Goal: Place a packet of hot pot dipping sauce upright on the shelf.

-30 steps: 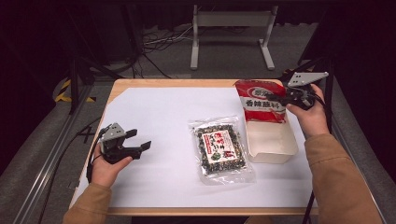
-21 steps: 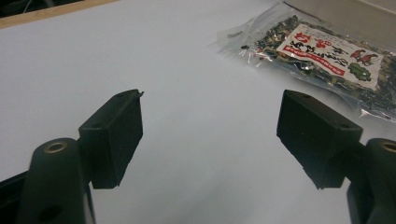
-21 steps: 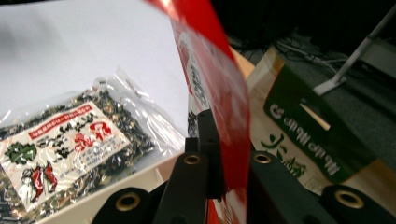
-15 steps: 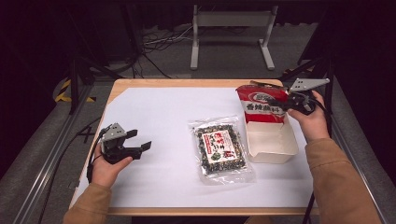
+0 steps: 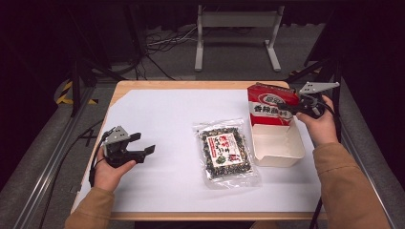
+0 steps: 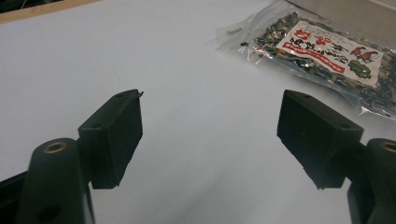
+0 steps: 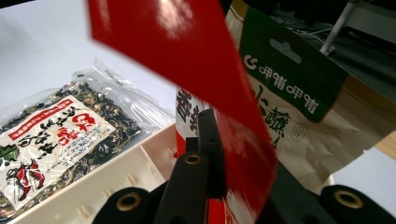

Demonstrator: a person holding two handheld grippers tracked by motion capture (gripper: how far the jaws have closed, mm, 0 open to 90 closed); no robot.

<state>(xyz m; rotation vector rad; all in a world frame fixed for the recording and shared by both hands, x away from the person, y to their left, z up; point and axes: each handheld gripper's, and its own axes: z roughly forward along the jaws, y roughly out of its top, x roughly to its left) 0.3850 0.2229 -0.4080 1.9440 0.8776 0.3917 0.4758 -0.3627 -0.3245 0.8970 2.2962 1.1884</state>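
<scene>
Right gripper (image 5: 300,106) clamps the red packet (image 5: 270,106) upright over the white tray (image 5: 279,160) — presumably for stowing (left gripper (image 5: 139,149) idle, agape).

The work surface is a wooden table (image 5: 191,86) covered by a white sheet (image 5: 167,124), with the wood edge exposed at 12 and 6 o'clock. The surrounding floor (image 5: 229,67) is grey carpet. At 12 o'clock, a white metal stand (image 5: 236,21) with two splayed feet rests on the floor. Black cables (image 5: 157,45) lie at 11 o'clock, beside dark equipment. Yellow-and-black hazard tape (image 5: 71,93) marks the floor at 10 o'clock. Metal rails (image 5: 47,162) run along the 9 o'clock side. The room beyond is dark; light falls mainly on the table.
</scene>
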